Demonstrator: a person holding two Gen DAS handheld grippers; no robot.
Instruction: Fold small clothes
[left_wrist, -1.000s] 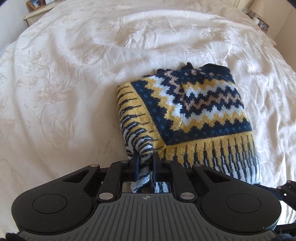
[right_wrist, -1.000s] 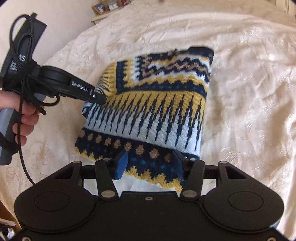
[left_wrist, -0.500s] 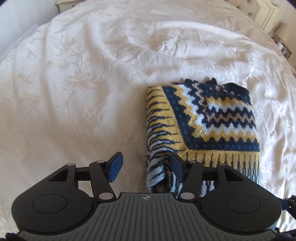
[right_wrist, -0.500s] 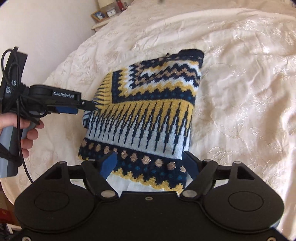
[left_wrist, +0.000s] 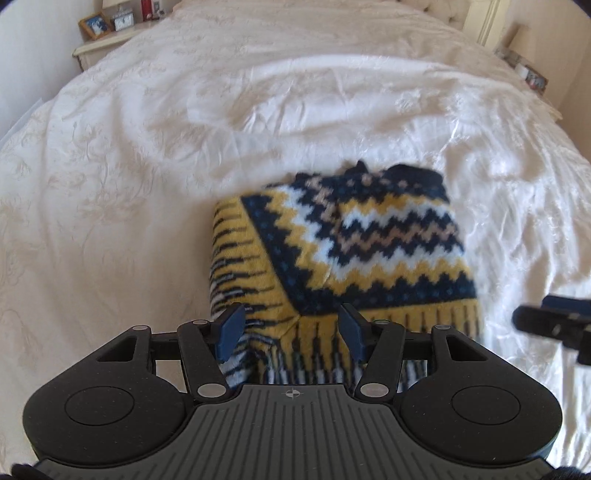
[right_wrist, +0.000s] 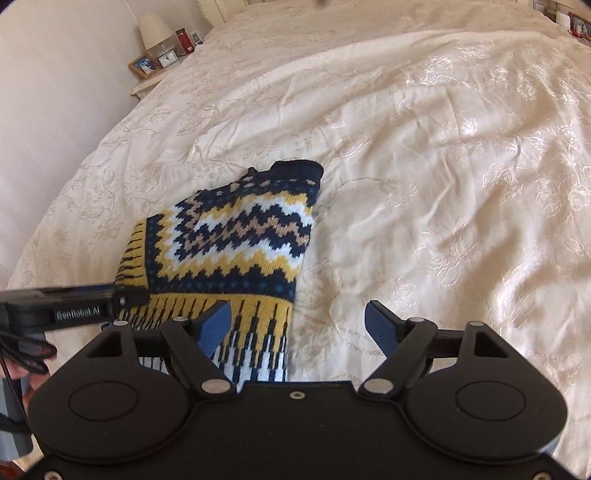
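A wide cream embroidered bedspread (left_wrist: 147, 184) is seen, and on it the folded navy, yellow and white zigzag-knit sweater (left_wrist: 354, 251) lies, its long axis running away from both cameras. The left gripper (left_wrist: 291, 330) is held spread directly over its near edge; the right gripper (right_wrist: 297, 326), also spread, is offset beside its right edge.

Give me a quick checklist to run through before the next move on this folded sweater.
1. Left gripper open and free of fabric: ok, its fingers stand apart above the sweater.
2. Right gripper open and holding nothing: ok.
3. Sweater folded into a compact block: ok, it lies as a rough rectangle on the bedspread.
4. Near hem lying flat: cannot tell, both grippers hide it.
5. Loose bits tucked in: not ok, small dark bits of knit poke out at the far edge.
6. Room on the bed around the sweater: ok.
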